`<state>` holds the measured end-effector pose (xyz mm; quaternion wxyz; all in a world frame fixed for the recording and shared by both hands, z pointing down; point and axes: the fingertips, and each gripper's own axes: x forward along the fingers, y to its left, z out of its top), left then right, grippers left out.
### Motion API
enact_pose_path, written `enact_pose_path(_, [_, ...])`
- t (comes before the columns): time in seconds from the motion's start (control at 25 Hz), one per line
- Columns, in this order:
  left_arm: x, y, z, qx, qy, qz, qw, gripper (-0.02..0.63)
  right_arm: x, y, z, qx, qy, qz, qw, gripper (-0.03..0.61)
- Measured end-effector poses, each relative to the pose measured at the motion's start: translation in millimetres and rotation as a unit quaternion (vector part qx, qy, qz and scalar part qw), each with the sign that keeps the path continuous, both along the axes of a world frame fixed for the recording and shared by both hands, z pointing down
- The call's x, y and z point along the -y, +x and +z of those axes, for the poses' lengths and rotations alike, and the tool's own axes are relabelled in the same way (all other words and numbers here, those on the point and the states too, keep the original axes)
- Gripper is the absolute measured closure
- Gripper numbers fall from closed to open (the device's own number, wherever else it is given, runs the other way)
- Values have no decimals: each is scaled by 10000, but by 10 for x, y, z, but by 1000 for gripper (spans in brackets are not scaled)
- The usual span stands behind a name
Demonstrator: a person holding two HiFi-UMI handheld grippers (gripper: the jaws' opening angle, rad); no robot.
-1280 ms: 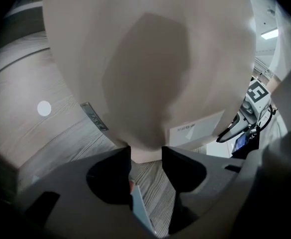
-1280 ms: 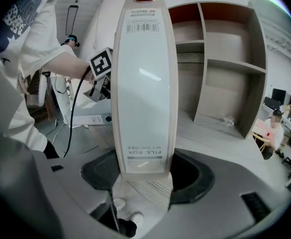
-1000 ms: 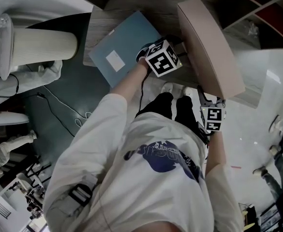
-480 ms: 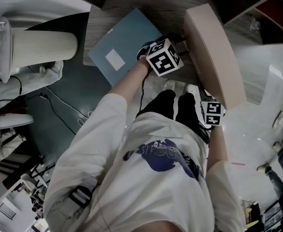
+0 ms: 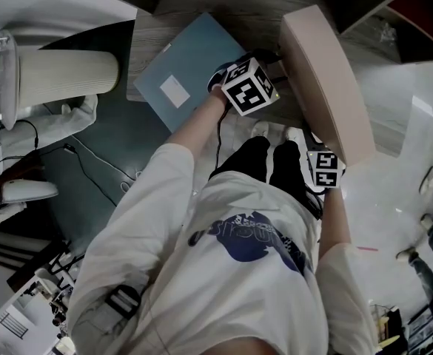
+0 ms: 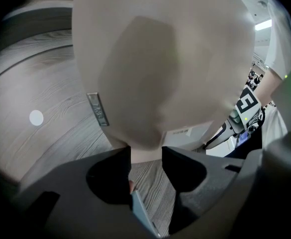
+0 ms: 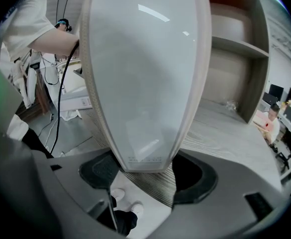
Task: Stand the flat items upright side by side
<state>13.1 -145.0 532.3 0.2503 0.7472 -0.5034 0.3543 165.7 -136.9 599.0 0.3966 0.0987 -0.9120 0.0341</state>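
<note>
The pink box stands on one long edge near the right edge of the surface. Its long axis runs from the far side toward the person, and its near end reaches the near edge. I cannot tell whether it leans. A gripper has each end.

The left gripper pinches the lower corner of the far end, with a pad on each broad face. The right gripper has the near end between its jaws. Those jaws are opening, though the pads look to lie against both faces.

The coming move likely turns on the blue folder. It lies flat to the left of the box, apart from it, and reaches toward the near-left corner of the surface. Its long axis is skewed to the box's line. The left gripper sits between folder and box, and the left gripper view shows the folder's edge right under that gripper's jaw. The left gripper is therefore the nearer one by far, while the right one is well off at the near edge.

To stand beside the box, the folder would have to be tipped up onto an edge and turned parallel to the box.

Little writing can be read:
- **White label:** the label on the folder looks blank from here.
- **Grey tag:** a small tag at the box's edge carries print too blurred to read.
- **Fine print:** the print low on the box's glossy face is too small to read.
- **Marker cube:** the cube on the left gripper shows only square black-and-white patterns.
</note>
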Motion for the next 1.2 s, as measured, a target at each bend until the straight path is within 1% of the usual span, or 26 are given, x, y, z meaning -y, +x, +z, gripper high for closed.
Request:
enact_pose_path(0.04, [-1,2,3,6,-4,-2,10000,425,-29,17,10,7,-121,-51,9999,246])
enact_pose_path(0.12, [0,10,7,23,-9,0,10000,425,-90,95,16,54,-427,-136,9990,219])
enact_pose_path(0.16, [2,13,7,26,-9,1,10000,425,-84,130,-39,99,-442,-196,9988,212])
enact_pose_path(0.32, [-23,18,-4,29,4,5,10000,425,-16,139,-553,399,-66,-678,9969,202])
enact_pose_path(0.44, [-91,50,-13,-7,33,-54,10000,425,-10,149,-892,556,55,-1014,9933,198])
enact_pose_path(0.56, [-178,148,-65,-129,120,-144,9997,425,34,148,-1100,639,116,-1185,9908,198])
enact_pose_path(0.68, [-243,328,-135,-255,220,-94,9994,425,40,111,-1179,663,92,-1309,9891,198])
enact_pose_path(0.84, [-229,494,-144,-245,266,69,9993,425,-31,55,-1216,670,39,-1489,9866,198])
enact_pose_path(1.04, [-147,511,-160,-188,322,137,9992,420,-168,18,-1234,681,42,-1633,9842,198])
enact_pose_path(1.2, [-95,494,-169,-73,301,354,9989,420,-233,1,-1245,662,107,-1660,9839,198])
